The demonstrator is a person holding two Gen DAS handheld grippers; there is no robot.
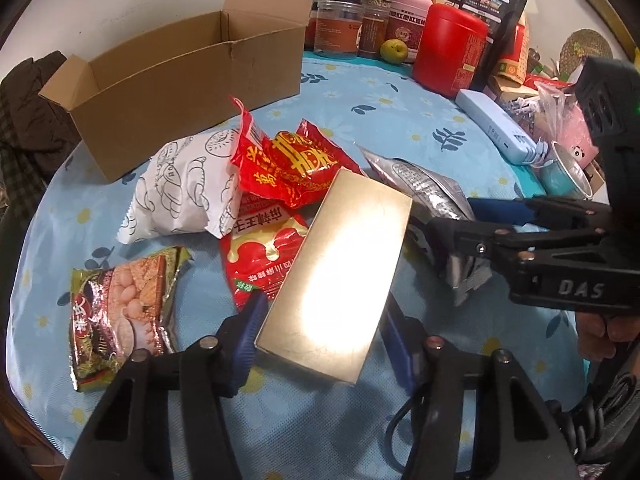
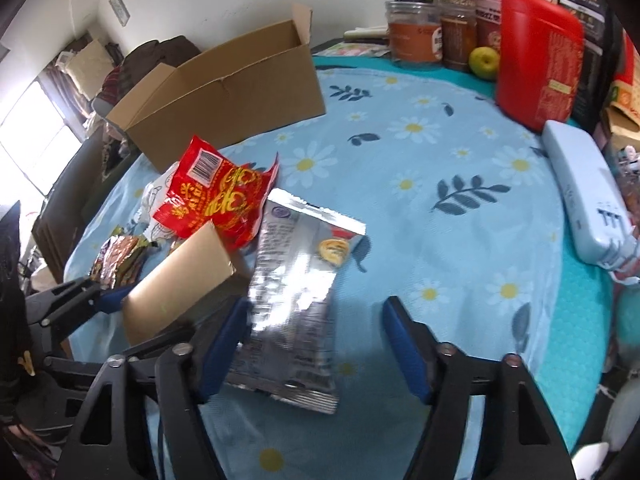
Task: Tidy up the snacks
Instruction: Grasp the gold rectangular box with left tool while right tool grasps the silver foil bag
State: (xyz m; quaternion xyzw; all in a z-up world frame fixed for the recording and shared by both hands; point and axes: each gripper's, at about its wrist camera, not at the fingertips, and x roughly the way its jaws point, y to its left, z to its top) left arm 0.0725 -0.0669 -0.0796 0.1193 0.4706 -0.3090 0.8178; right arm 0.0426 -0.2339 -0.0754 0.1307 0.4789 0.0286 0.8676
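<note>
While the round bench [image 1: 400, 120] under its light blue daisy-print cloth carries everything, the largest thing on it is the open brown cardboard box [image 1: 188, 92], standing empty-looking at the far left edge with its flaps up. Behind the cloth's far rim stands a red cylindrical tin [image 1: 450, 54] among jars and dark pouches, with a small green apple [image 1: 394, 51] just beside it. A pale blue power strip [image 2: 586, 196] lies along the right edge.

Nearer the middle, the snacks lie in a loose heap in front of the box. A shiny gold rectangular box [image 1: 340, 272] is clamped by its long sides between the blue pads of the left hand-held gripper [image 1: 320, 332], tilted and raised over the other packets. Under and behind it sit a white paper-look bag printed with bread outlines [image 1: 184, 196], a crumpled red and gold foil bag [image 1: 292, 168] and a flat red sachet with white lettering [image 1: 264, 252]. A brown and gold foil packet showing round biscuits [image 1: 116, 308] lies apart at the near left.

To the right of the gold box, a silver foil snack packet [image 2: 296, 300] lies flat on the cloth. The right hand-held gripper [image 2: 316, 344] is set wide, its left pad touching the packet's left edge and its right pad well apart from it on bare cloth, so the packet is not gripped.
</note>
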